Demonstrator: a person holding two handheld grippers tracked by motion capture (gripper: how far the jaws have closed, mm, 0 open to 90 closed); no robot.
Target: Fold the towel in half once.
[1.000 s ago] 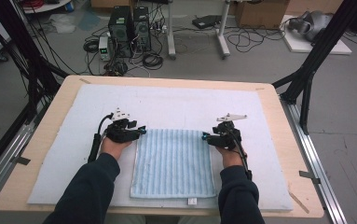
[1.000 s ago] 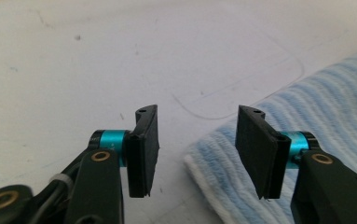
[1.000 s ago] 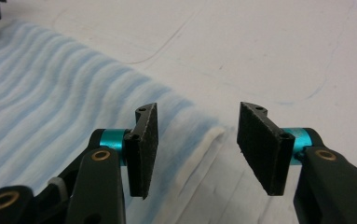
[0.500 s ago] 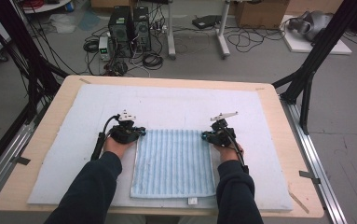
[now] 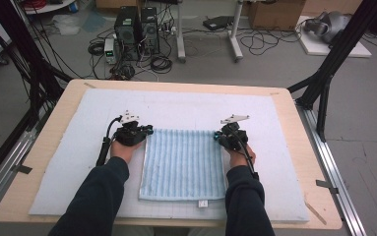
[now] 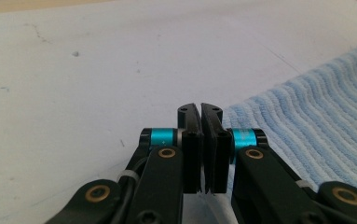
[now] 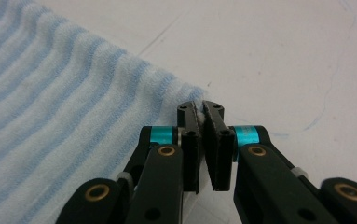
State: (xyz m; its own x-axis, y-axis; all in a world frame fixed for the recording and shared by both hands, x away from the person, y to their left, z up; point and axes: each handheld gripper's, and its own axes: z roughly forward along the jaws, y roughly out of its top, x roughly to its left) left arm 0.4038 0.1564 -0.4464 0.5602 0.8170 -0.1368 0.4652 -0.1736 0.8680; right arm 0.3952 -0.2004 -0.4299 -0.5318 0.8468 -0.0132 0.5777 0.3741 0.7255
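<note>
Where it lies flat: blue-striped towel [image 5: 183, 164].

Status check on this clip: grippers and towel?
Left gripper and right gripper shut on the blue towel far corners. Towel flat. Nothing in the way.

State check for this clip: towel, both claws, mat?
Striped blue towel: spread flat on the mat, far corners at the claws.
Left claw: just closed, shut on the towel's far left corner.
Right claw: just closed, shut on the far right corner.
White mat: flat on the table.
</note>
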